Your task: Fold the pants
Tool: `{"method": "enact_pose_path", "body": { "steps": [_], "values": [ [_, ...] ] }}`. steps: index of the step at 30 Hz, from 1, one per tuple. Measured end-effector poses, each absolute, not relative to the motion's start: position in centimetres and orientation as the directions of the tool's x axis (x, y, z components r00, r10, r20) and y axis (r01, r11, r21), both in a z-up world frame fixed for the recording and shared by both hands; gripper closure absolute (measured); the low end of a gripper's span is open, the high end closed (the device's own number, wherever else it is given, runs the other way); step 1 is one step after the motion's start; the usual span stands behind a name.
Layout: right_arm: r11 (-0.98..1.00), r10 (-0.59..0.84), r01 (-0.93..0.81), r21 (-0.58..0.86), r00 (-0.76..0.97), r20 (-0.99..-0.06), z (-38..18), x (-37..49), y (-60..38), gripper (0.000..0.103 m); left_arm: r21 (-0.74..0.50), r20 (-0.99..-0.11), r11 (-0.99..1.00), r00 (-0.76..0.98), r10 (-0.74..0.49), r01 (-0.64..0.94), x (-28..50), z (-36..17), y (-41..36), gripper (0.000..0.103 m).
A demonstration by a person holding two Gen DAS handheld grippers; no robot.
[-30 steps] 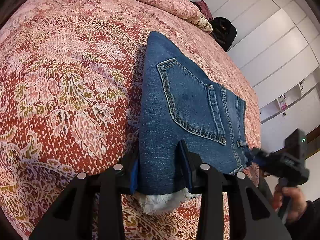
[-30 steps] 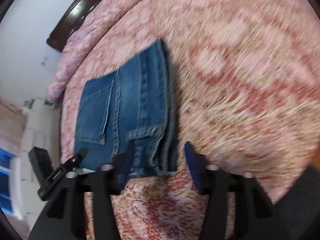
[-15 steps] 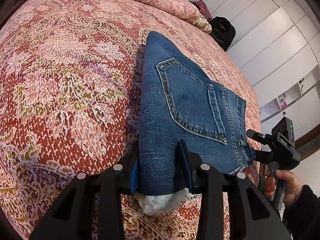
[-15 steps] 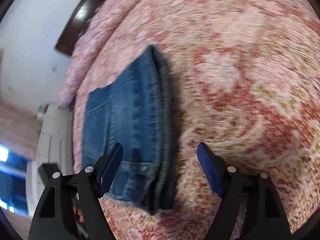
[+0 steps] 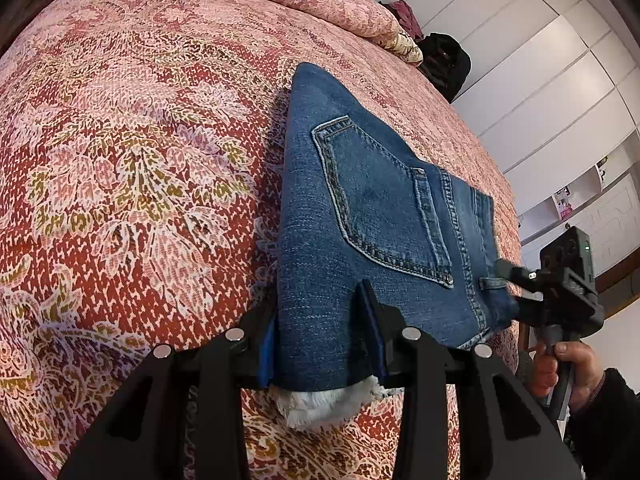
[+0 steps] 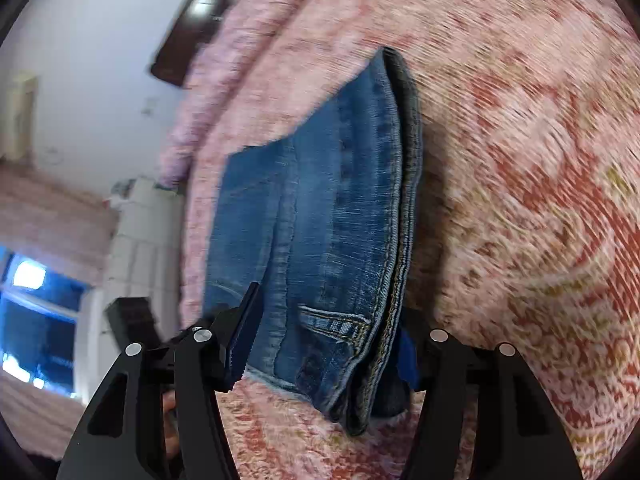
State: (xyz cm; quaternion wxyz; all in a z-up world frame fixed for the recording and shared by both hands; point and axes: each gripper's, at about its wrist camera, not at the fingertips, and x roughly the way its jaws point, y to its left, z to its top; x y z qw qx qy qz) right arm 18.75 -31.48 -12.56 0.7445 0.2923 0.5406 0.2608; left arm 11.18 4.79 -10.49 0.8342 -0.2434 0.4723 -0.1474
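Jeans [image 5: 372, 216]: blue denim, matt, pale stitching, small metal rivet; white frayed cloth at the near edge. Bedspread [image 5: 132, 168]: knitted-looking cloth, rough, red and pink pattern. Left gripper [image 5: 324, 344]: matt black plastic, blue pads, shiny metal screws.

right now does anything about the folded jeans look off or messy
One thing: a frayed white hem pokes out from under the folded blue denim jeans at the near edge, between the left gripper fingers. Otherwise the stack lies flat on the red floral bedspread.
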Motion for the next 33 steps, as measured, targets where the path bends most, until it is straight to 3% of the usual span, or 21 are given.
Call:
{"method": "enact_pose_path", "body": {
  "steps": [2,7,13,18,21,27,30,33],
  "values": [
    [0.755,0.63,0.0,0.656,0.279,-0.725,-13.7,19.1,-32.1,0.049,-0.543,-0.717,0.84,0.51,-0.474,0.018,11.2,-10.5,4.8,0.067],
    [0.723,0.666,-0.014,0.691,0.283,-0.69,-14.0,19.2,-31.9,0.049,-0.54,-0.719,0.842,0.51,-0.473,0.02,11.2,-10.4,4.7,0.067],
    [0.759,0.636,-0.059,0.648,0.275,-0.721,-14.2,19.3,-30.2,0.052,-0.511,-0.731,0.859,0.513,-0.45,0.025,11.3,-10.1,4.3,0.063],
    [0.762,0.632,-0.069,0.644,0.294,-0.717,-14.8,19.1,-29.3,0.052,-0.454,-0.74,0.891,0.562,-0.369,-0.012,10.8,-8.4,5.2,0.039],
    [0.762,0.632,-0.069,0.644,0.295,-0.716,-14.7,19.0,-29.4,0.052,-0.473,-0.67,0.88,0.667,-0.326,-0.045,10.5,-5.8,7.5,0.035],
    [0.758,0.637,-0.076,0.648,0.304,-0.709,-14.5,18.6,-29.5,0.051,-0.595,-0.553,0.787,0.627,-0.549,0.165,14.8,-2.5,5.5,0.022],
    [0.755,0.639,-0.078,0.651,0.309,-0.704,-14.5,18.3,-29.8,0.051,-0.548,-0.584,0.803,0.58,-0.568,0.234,18.3,-2.0,2.0,0.02],
    [0.752,0.644,-0.086,0.654,0.308,-0.7,-14.4,18.1,-29.9,0.051,-0.643,-0.571,0.742,0.527,-0.629,0.188,22.5,-3.0,1.1,0.019]
  ]
}}
